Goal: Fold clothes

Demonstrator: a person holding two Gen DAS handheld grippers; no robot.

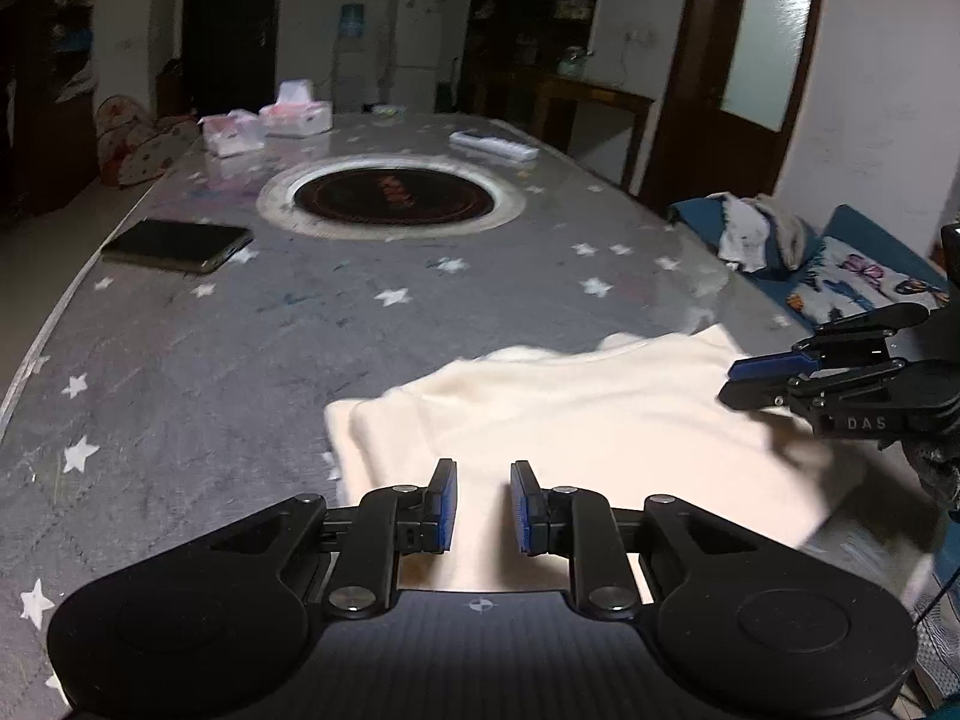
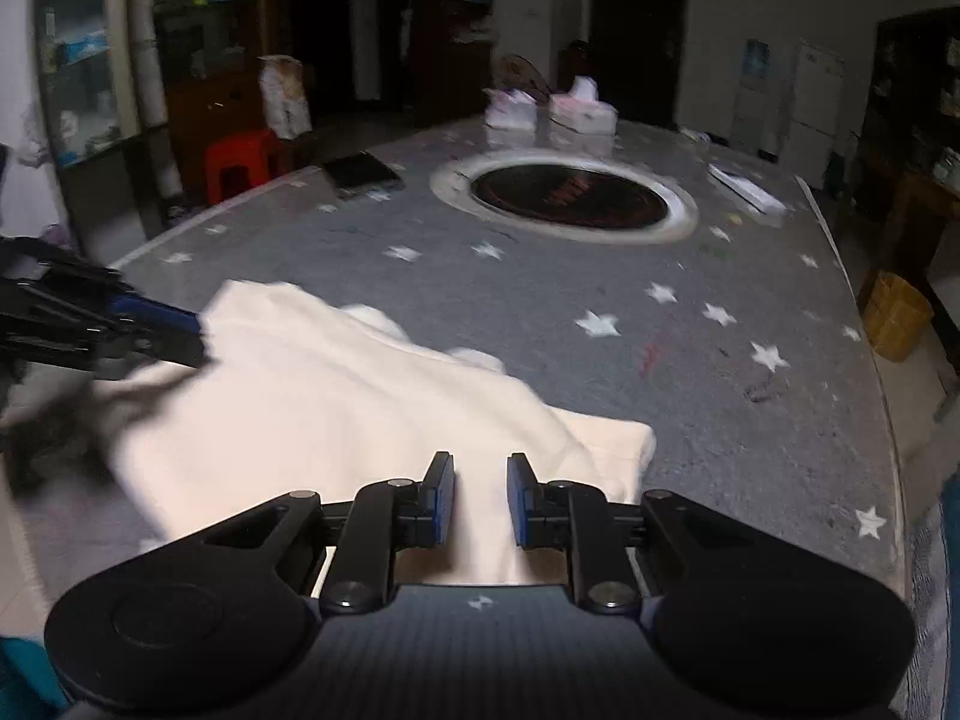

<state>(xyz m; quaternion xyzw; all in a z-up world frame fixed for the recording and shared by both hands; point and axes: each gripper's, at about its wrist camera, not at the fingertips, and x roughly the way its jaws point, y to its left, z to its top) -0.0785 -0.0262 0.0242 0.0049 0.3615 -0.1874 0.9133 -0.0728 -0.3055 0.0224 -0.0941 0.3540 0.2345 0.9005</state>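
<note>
A cream garment lies partly folded on the near end of the grey starred table, toward five o'clock from the dark round inset; the left gripper hovers over its near edge, jaws a little apart with nothing pinched; the right gripper likewise, jaws slightly spread above the cloth; a phone lies at ten o'clock, tissue boxes at twelve.

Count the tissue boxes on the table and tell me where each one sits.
2. Both stand at the table's far end, beyond the round black burner: a tissue box with a tissue sticking up, and a lower tissue pack just left of it. None seems hidden.
</note>
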